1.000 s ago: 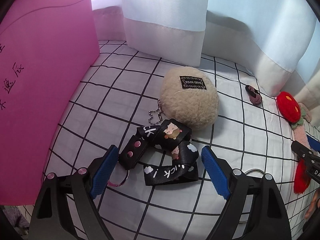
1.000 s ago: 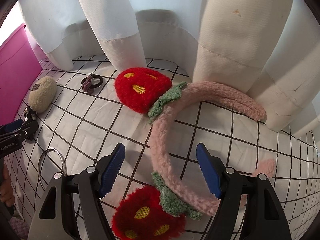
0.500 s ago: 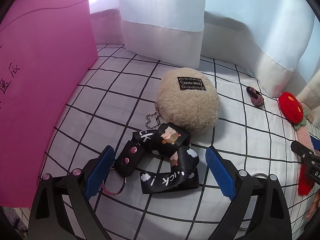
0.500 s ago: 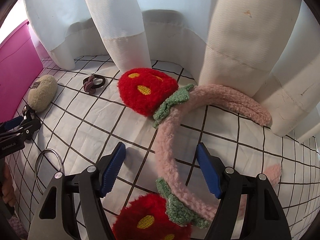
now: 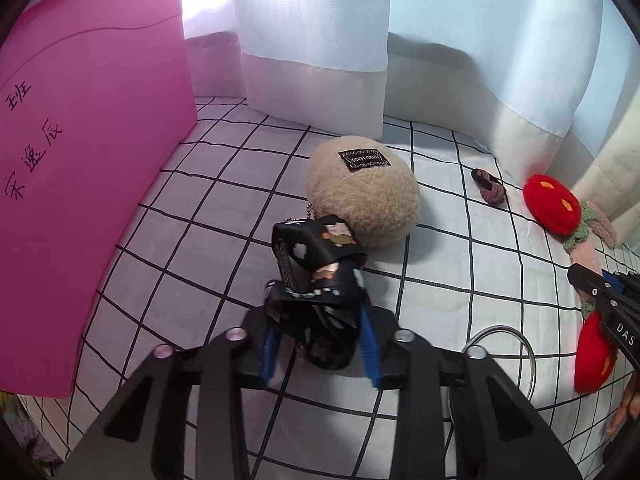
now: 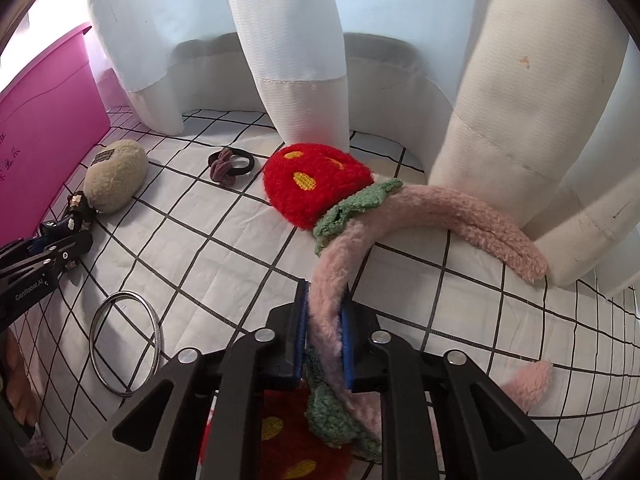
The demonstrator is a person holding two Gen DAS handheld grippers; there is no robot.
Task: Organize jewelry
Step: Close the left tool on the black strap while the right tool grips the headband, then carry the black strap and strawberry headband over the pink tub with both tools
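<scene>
Pinching the black printed strap [image 5: 320, 280] between blue pads, left gripper [image 5: 320, 350]; jaws just drawn in from wide, strap bunched and folded up between them, its upper loop leaning against the beige plush pouch [image 5: 362, 196]. Ball chain just visible at the pouch's near edge. Clamped likewise on the pink fuzzy headband [image 6: 400, 232], right gripper [image 6: 324, 344]; jaws just closed, pads pressing both sides of the band below its green leaf trim. One red strawberry pom [image 6: 316, 184] resting on the checked cloth [image 6: 200, 248] ahead of the jaws, the other pom low in the right wrist view, under the gripper body. Lying flat on the cloth between the two grippers, thin silver bangles [image 6: 126, 344]. Farther back near the curtain [image 6: 288, 52], a dark hair tie [image 6: 232, 164]. Standing beside the pouch at the left, pink bin [image 5: 88, 152] with handwriting on its wall.
</scene>
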